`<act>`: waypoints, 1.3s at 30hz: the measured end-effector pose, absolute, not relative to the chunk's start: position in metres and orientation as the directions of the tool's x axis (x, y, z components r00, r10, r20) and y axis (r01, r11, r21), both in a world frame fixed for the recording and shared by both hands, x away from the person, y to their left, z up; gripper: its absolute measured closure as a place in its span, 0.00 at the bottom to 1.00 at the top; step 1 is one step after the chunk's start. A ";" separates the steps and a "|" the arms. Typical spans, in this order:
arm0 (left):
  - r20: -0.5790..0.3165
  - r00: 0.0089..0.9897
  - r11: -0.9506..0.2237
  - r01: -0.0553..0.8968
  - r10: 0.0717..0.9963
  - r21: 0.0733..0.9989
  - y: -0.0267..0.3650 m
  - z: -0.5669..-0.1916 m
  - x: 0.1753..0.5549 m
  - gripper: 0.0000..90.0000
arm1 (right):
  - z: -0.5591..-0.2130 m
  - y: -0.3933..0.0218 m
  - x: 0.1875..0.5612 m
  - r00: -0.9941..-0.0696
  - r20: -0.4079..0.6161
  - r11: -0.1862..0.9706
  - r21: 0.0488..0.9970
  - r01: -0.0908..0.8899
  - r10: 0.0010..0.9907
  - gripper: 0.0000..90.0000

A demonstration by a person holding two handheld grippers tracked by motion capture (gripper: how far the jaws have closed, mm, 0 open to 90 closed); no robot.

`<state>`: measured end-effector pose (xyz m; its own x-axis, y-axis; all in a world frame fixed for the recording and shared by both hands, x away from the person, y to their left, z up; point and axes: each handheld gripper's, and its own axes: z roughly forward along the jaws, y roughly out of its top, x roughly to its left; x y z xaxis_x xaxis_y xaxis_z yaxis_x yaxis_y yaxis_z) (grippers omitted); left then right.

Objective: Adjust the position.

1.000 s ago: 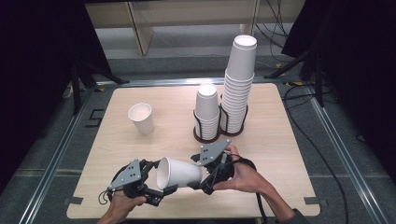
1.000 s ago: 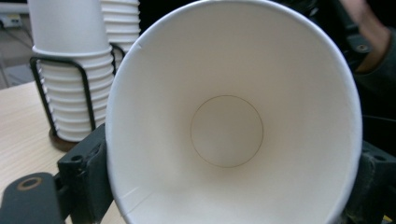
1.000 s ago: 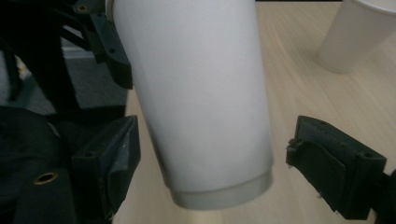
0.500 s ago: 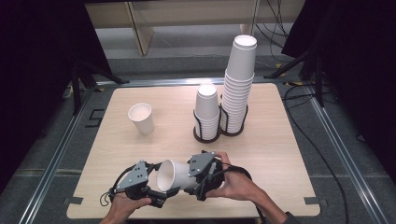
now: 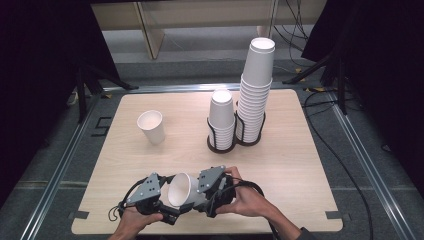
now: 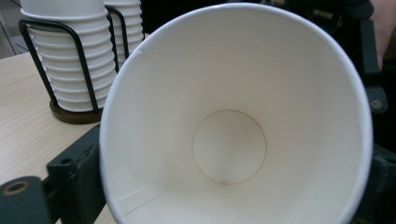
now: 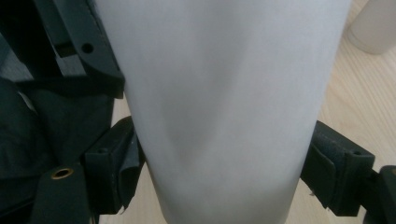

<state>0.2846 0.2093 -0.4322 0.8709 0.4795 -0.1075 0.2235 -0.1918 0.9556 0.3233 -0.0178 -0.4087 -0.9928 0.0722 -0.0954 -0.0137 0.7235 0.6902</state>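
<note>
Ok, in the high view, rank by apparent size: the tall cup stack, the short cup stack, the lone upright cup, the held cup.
1. Tall white paper-cup stack, largest.
2. Short white paper-cup stack.
3. Lone upright white paper cup and tilted white paper cup between the grippers look alike; the held one sits nearer the camera, so unranked.

Table [image 5: 300, 150] evenly lit against dark surroundings; close cup [image 7: 224, 107] blurs softly.

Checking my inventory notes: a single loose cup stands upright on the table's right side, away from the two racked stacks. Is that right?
Not quite. The high view shows the loose cup upright on the table's left side, away from the two racked stacks, which stand right of centre.
</note>
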 end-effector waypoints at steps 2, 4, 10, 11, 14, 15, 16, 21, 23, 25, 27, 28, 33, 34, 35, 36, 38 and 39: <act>-0.150 0.865 -0.127 0.238 0.480 0.963 0.212 -0.432 0.286 0.05 | -0.408 -0.020 0.326 -0.995 -0.069 0.683 0.730 0.001 0.076 0.25; -0.172 0.861 -0.084 0.240 0.478 0.967 0.215 -0.432 0.287 0.03 | -0.406 -0.022 0.327 -0.996 -0.054 0.650 0.760 0.010 0.077 0.25; -0.198 0.859 0.002 0.224 0.471 0.975 0.216 -0.433 0.286 0.01 | -0.406 -0.021 0.328 -0.995 0.026 0.563 0.823 0.074 0.094 0.25; -0.199 0.861 0.011 0.219 0.469 0.976 0.216 -0.432 0.286 0.03 | -0.407 -0.020 0.328 -0.995 0.031 0.556 0.828 0.080 0.096 0.25; -0.203 0.864 0.043 0.207 0.461 0.977 0.216 -0.432 0.285 0.08 | -0.409 -0.019 0.329 -0.994 0.044 0.526 0.846 0.088 0.096 0.24; -0.207 0.863 0.048 0.208 0.461 0.977 0.216 -0.431 0.284 0.11 | -0.409 -0.018 0.329 -0.994 0.042 0.519 0.850 0.087 0.099 0.24; -0.203 0.865 0.048 0.203 0.460 0.978 0.216 -0.431 0.284 0.12 | -0.410 -0.018 0.329 -0.993 0.066 0.511 0.853 0.107 0.097 0.24; -0.208 0.863 0.061 0.203 0.461 0.977 0.217 -0.431 0.284 0.13 | -0.411 -0.018 0.329 -0.992 0.090 0.490 0.863 0.124 0.094 0.24; -0.199 0.862 0.057 0.195 0.467 0.979 0.217 -0.430 0.283 0.14 | -0.412 -0.018 0.329 -0.992 0.089 0.487 0.865 0.123 0.093 0.24; -0.203 0.861 0.062 0.197 0.466 0.978 0.217 -0.429 0.284 0.15 | -0.412 -0.018 0.329 -0.991 0.089 0.481 0.868 0.124 0.097 0.23; -0.206 0.861 0.063 0.200 0.466 0.978 0.218 -0.429 0.284 0.15 | -0.413 -0.019 0.330 -0.990 0.098 0.473 0.871 0.133 0.098 0.22; -0.201 0.859 0.055 0.199 0.471 0.979 0.218 -0.429 0.284 0.15 | -0.413 -0.019 0.331 -0.991 0.092 0.469 0.874 0.128 0.100 0.22; -0.182 0.836 0.030 0.195 0.518 0.980 0.222 -0.429 0.286 0.15 | -0.416 -0.026 0.335 -0.983 0.110 0.484 0.858 0.169 0.148 0.17; -0.179 0.827 0.023 0.197 0.534 0.980 0.224 -0.429 0.287 0.15 | -0.416 -0.029 0.336 -0.982 0.107 0.487 0.857 0.171 0.156 0.17; -0.170 0.820 0.015 0.193 0.546 0.981 0.225 -0.429 0.288 0.15 | -0.416 -0.032 0.337 -0.980 0.108 0.487 0.855 0.177 0.165 0.18; -0.166 0.804 0.003 0.200 0.571 0.980 0.227 -0.429 0.289 0.15 | -0.416 -0.035 0.338 -0.978 0.113 0.487 0.854 0.185 0.173 0.18; -0.137 0.778 -0.029 0.196 0.613 0.980 0.230 -0.430 0.291 0.16 | -0.418 -0.044 0.340 -0.975 0.098 0.493 0.850 0.187 0.200 0.18; -0.121 0.766 -0.049 0.196 0.631 0.979 0.231 -0.430 0.292 0.16 | -0.419 -0.049 0.340 -0.971 0.091 0.501 0.844 0.193 0.221 0.18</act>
<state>0.2915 0.2312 -0.4302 0.7659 0.6315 -0.1210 0.1956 -0.0495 0.9794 0.3400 -0.0490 -0.4190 -0.9710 0.2213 0.0905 0.1928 0.5010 0.8437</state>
